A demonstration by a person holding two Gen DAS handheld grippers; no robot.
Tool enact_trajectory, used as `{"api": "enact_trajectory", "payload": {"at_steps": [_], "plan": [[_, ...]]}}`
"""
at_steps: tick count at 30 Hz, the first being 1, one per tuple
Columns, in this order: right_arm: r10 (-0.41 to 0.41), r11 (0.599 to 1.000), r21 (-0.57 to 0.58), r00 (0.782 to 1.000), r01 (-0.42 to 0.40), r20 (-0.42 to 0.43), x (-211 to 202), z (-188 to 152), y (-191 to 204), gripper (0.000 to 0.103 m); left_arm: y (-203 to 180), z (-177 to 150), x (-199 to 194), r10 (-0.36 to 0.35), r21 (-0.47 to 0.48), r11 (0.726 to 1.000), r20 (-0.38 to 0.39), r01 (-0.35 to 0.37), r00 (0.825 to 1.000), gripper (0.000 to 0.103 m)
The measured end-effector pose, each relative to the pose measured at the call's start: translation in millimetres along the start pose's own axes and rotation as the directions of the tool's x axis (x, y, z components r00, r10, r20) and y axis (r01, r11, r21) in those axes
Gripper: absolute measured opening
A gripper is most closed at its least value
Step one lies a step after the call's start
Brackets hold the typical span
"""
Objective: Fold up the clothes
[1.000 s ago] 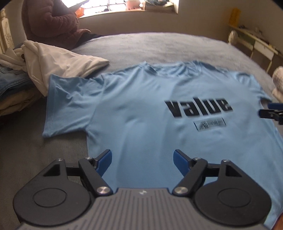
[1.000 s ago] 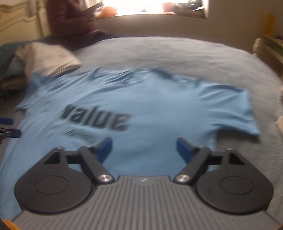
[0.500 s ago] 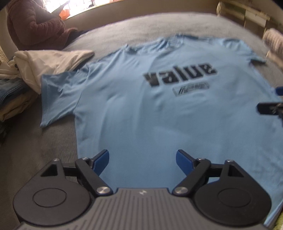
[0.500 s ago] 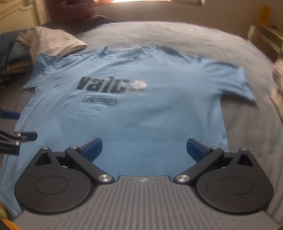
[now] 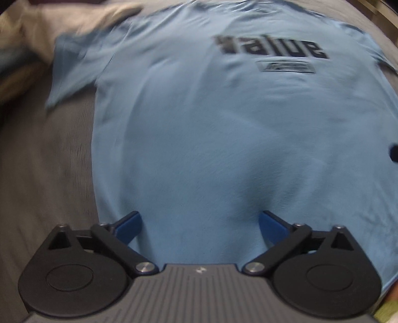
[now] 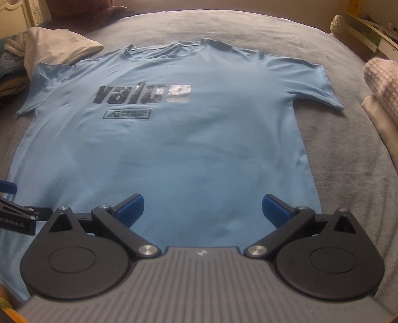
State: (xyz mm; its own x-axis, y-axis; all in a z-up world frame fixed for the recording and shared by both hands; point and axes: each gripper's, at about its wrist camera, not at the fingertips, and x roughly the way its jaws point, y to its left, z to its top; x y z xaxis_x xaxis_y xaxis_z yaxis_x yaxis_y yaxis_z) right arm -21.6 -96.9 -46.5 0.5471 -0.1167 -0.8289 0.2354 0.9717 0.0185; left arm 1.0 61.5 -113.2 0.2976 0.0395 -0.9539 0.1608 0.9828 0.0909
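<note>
A light blue T-shirt (image 6: 189,139) with a black "value" print lies flat, front up, on a grey bed (image 6: 348,154), collar at the far side. In the left wrist view the same T-shirt (image 5: 223,139) fills the frame, blurred. My left gripper (image 5: 200,227) hangs open over the shirt's lower left part, nothing between its blue pads. My right gripper (image 6: 202,208) is open over the lower right part, near the hem. The left gripper's fingers (image 6: 15,213) show at the right wrist view's left edge. The hem itself is hidden behind both gripper bodies.
A cream garment (image 6: 57,47) lies on a pile of clothes (image 6: 10,72) at the far left, touching the shirt's left sleeve. A knitted pinkish item (image 6: 383,84) sits at the bed's right edge. A person in dark red (image 6: 82,6) sits at the far left. Shelving (image 6: 373,32) stands far right.
Both grippers have drawn back toward the shirt's lower part and tilted down, so the shirt fills more of each view. Both stayed open. The shirt has not moved.
</note>
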Motion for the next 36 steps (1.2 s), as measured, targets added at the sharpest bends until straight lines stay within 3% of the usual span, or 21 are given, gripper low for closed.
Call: {"api": "enact_trajectory", "payload": {"at_steps": [7, 16, 25, 36], "plan": [[-0.036, 0.999, 0.041, 0.999, 0.036, -0.005, 2, -2, -7, 0.102, 13, -5, 5, -0.034, -0.079, 0.996, -0.031, 0.031, 0.999, 0.103], [-0.075, 0.997, 0.028, 0.996, 0.076, -0.046, 14, -9, -12, 0.102, 16, -9, 5, -0.036, -0.095, 0.995, -0.042, 0.032, 0.998, 0.103], [-0.026, 1.0, -0.015, 0.997, 0.026, -0.066, 26, -17, -6, 0.102, 17, -10, 8, -0.022, -0.093, 0.996, -0.051, 0.017, 0.998, 0.103], [-0.004, 1.0, 0.02, 0.999, 0.005, -0.044, 35, -32, -12, 0.102, 12, -7, 8, -0.011, -0.08, 0.997, -0.063, 0.006, 0.998, 0.103]]}}
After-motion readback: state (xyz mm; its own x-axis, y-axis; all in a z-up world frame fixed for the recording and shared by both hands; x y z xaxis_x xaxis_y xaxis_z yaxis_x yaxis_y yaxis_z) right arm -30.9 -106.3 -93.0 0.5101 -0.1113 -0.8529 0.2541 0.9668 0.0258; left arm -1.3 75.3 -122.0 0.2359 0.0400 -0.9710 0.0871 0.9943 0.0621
